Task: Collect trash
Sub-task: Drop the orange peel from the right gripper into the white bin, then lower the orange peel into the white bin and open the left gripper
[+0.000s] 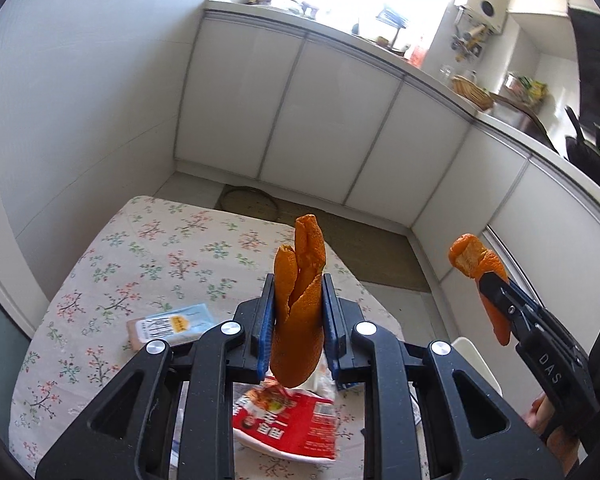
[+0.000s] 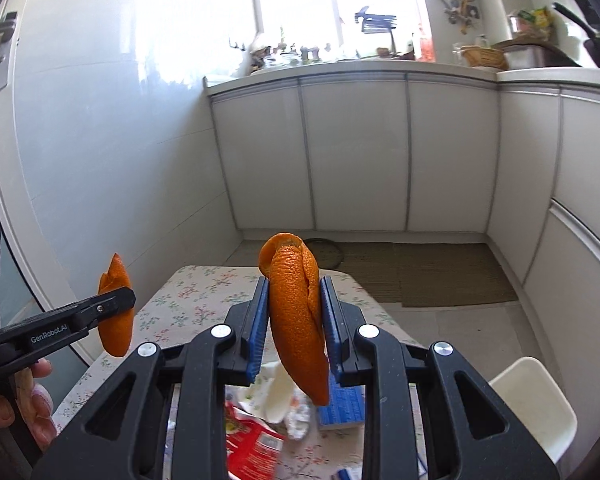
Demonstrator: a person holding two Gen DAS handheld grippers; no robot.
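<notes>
My left gripper (image 1: 298,292) is shut on a long piece of orange peel (image 1: 300,304), held upright above the table with the floral cloth (image 1: 100,264). My right gripper (image 2: 294,296) is shut on a second piece of orange peel (image 2: 296,320), also in the air over the table. The right gripper with its peel (image 1: 476,258) shows at the right of the left wrist view. The left gripper with its peel (image 2: 116,320) shows at the left of the right wrist view. Below lie a red wrapper (image 1: 292,420), crumpled white paper (image 2: 280,396) and a blue packet (image 2: 342,404).
A light-blue and brown packet (image 1: 172,326) lies on the cloth at the left. A white chair (image 2: 536,404) stands at the table's right. White cabinets (image 2: 356,152) and a counter with kitchenware run behind. A woven mat (image 2: 420,272) covers the floor.
</notes>
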